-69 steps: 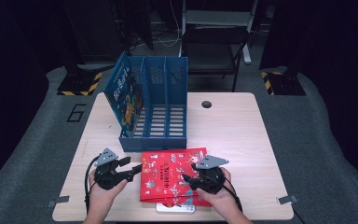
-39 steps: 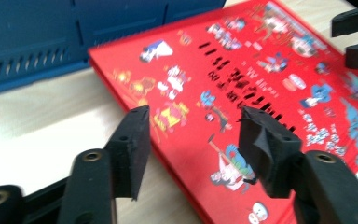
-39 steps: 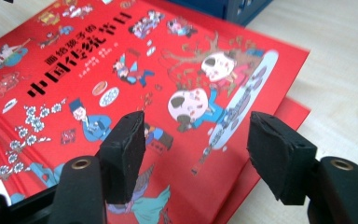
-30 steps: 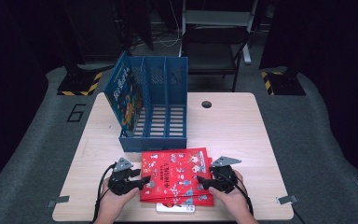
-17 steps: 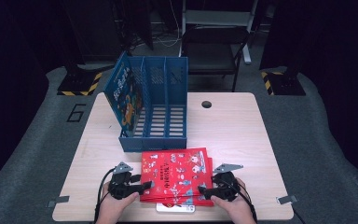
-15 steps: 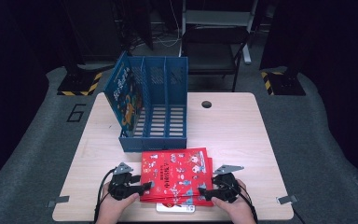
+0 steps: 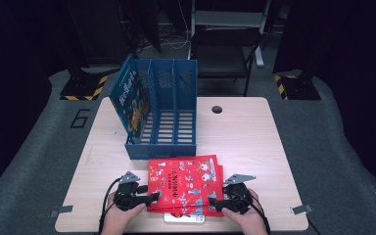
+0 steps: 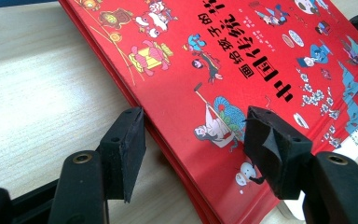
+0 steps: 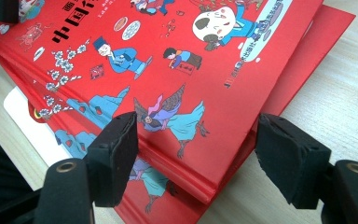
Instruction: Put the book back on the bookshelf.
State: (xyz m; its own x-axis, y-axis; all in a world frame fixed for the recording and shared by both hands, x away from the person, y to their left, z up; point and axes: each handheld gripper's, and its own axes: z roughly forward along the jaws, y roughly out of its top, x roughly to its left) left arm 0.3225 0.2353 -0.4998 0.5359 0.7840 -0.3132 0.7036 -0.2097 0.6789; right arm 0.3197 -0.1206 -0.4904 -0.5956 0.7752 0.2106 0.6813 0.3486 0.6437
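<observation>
A stack of red picture books [image 7: 186, 183] lies flat near the table's front edge, the top cover printed with cartoon figures and Chinese characters. My left gripper [image 7: 149, 198] straddles the stack's near left edge [image 8: 168, 135]. One pad [image 8: 123, 147] is beside the edge and the other [image 8: 270, 147] over the cover. Its jaws have just been opening. My right gripper [image 7: 215, 201] straddles the near right corner [image 9: 214, 154], with one pad [image 9: 116, 154] over the cover and the other [image 9: 289, 158] off the edge above the table. Its jaws have also just been opening, and neither gripper presses on the books.
A blue three-slot file rack [image 7: 169, 112] stands behind the books, with a blue picture book [image 7: 129, 100] in its left slot. A white flat item [image 7: 183, 219] pokes out under the stack at the front edge. A cable hole [image 7: 217, 109] sits at the table's back.
Both hands have slid back along the sides of the red stack to its near corners and then stayed there. The books have not moved.
</observation>
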